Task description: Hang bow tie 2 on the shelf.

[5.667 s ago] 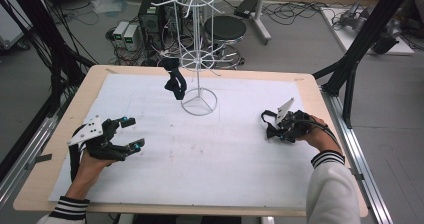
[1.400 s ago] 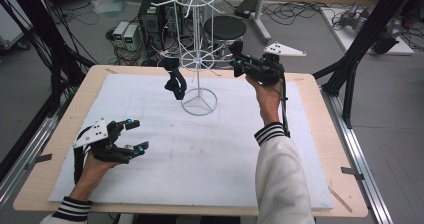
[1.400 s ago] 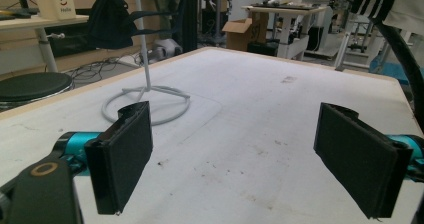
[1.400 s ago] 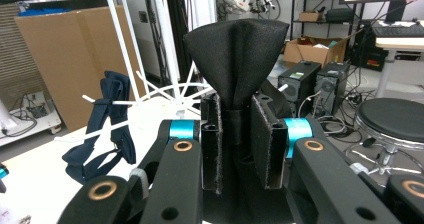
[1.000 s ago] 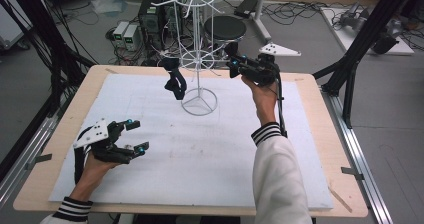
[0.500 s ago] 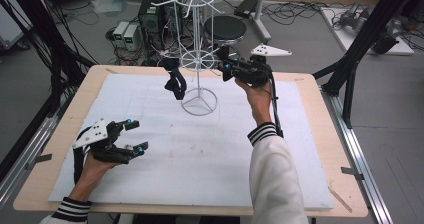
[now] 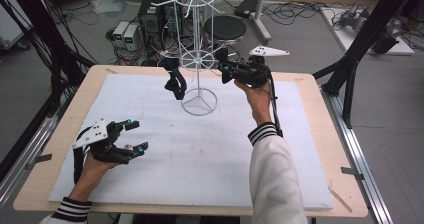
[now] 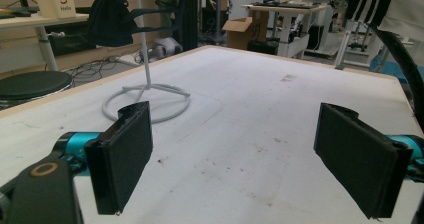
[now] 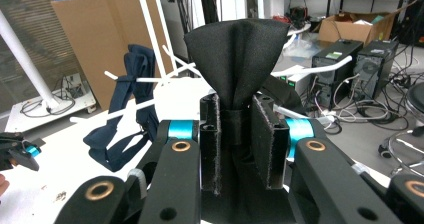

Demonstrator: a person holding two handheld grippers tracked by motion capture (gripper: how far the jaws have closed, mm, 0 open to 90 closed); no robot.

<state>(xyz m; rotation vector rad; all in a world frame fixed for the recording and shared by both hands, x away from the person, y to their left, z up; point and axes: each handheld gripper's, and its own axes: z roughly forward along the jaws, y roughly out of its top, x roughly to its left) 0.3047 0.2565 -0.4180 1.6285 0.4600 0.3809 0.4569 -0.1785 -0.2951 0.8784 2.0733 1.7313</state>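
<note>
Desk (image 7: 310,134) under you carries a white mat, and the white wire rack (image 7: 199,59) stands on its ring base toward the far edge, near the middle. From one rack arm on the left hangs a dark blue bow tie (image 7: 175,83). Your right gripper (image 7: 225,73) is raised beside the rack's right arms, well above the desk, and its jaws are clamped on a black bow tie (image 9: 239,59), pinching the knot so the cloth fans up above them. Your left gripper (image 7: 134,135) rests low near the desk's near-left corner, jaws spread wide with nothing between them.
</note>
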